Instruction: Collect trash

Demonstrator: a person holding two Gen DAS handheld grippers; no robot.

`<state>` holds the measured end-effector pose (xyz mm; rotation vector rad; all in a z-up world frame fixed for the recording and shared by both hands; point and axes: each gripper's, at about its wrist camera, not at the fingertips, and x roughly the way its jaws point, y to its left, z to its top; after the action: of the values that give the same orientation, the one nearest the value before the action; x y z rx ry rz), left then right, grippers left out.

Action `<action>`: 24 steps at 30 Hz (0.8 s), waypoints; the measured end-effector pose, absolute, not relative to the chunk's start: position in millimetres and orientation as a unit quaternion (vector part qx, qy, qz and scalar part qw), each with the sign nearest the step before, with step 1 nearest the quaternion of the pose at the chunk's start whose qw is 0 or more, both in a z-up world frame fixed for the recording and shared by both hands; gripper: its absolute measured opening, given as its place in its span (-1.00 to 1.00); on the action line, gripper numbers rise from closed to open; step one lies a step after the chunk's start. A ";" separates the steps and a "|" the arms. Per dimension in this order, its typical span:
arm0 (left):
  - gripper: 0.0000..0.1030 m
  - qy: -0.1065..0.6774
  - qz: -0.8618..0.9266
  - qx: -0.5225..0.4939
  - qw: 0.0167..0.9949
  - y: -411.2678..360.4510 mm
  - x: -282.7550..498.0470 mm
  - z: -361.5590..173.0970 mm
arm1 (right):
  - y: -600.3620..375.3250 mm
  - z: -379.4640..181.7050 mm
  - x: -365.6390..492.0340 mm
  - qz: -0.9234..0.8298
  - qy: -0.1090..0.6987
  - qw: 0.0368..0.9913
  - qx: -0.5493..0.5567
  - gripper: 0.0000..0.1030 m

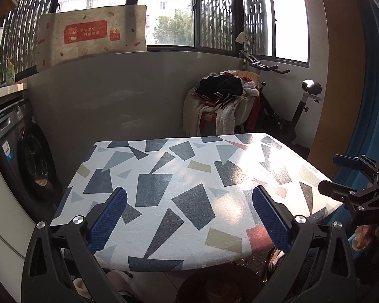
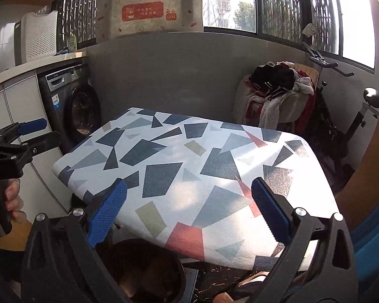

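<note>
Left gripper (image 1: 189,217) wide open, right gripper (image 2: 189,214) likewise

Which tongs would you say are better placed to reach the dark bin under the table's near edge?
Probably left: the bin sits centred below the left tongs, but off to the side of the right tongs; both are open.
</note>
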<state>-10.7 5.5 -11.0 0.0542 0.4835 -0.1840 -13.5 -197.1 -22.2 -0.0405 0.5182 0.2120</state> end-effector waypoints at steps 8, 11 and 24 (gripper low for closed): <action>0.89 0.240 -0.092 0.027 0.966 4.4 -9.8 -10.2 | -200.2 -22.6 -13.2 0.100 0.257 0.961 -0.016 0.89; 0.89 0.241 -0.092 0.024 0.966 4.1 -9.3 -10.2 | -200.7 -23.1 -13.0 0.099 0.257 0.961 -0.016 0.89; 0.89 0.245 -0.092 0.026 0.965 3.4 -8.8 -13.5 | -201.8 -17.8 -14.6 0.097 0.246 0.964 -0.008 0.89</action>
<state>-8.8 3.4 -13.5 0.0527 0.4951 -0.1863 -14.6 -201.8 -17.8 -0.0169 0.4978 0.1963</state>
